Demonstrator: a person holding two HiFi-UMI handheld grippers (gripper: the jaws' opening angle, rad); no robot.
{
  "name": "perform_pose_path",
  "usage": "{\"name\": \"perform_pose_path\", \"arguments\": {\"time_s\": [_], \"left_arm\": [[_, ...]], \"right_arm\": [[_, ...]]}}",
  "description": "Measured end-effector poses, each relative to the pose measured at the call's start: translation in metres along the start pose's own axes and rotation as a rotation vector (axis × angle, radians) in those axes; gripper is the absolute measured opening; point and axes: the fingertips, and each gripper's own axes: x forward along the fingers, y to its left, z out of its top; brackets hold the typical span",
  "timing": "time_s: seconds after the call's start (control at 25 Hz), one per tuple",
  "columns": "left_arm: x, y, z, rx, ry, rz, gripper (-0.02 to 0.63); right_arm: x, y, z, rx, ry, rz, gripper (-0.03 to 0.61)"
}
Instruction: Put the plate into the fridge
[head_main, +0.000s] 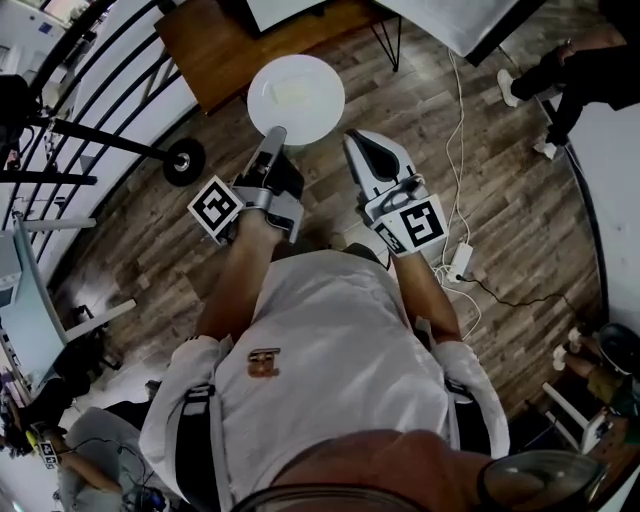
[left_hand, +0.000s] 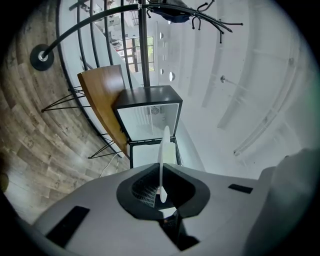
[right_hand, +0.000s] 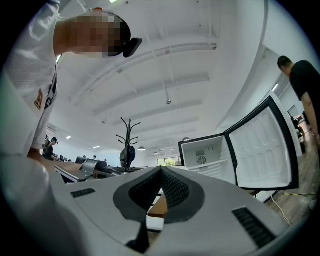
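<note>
Nearest the head view's lens, the person's white short-sleeved shirt (head_main: 330, 350) fills the lower frame. Both bare forearms reach forward over a grey-brown wood-plank floor (head_main: 500, 200). The left hand-held gripper (head_main: 275, 138), grey with a square-marker cube, pinches the near rim of the round white plate (head_main: 296, 95). The plate hangs above the floor, just beside a brown wooden table (head_main: 230, 45). The right hand-held gripper (head_main: 358, 148) points forward near the plate's right rim.

In the left gripper view the plate shows edge-on and upright, clamped between the closed jaws. Beyond it stands a small black fridge (left_hand: 148, 115), next to the table.

In the right gripper view the jaws are pressed together with nothing between them. The fridge's white-lined door (right_hand: 262, 145) stands wide open, with a black coat stand (right_hand: 128, 137) to its left.
</note>
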Motion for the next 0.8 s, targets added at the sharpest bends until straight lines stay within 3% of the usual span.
{"name": "perform_pose_path", "arguments": {"time_s": [0.32,0.8], "left_arm": [[0.030,0.003,-0.028,-0.004,-0.027,0.012,0.025],[0.089,0.014,0.002,-0.026,-0.045,0.005,0.025]], "right_arm": [[-0.018,-0.037,0.004,0.004,-0.004,0.028,0.032],[0.016,-0.089,-0.005,-0.009,0.014,0.014,0.032]]}}
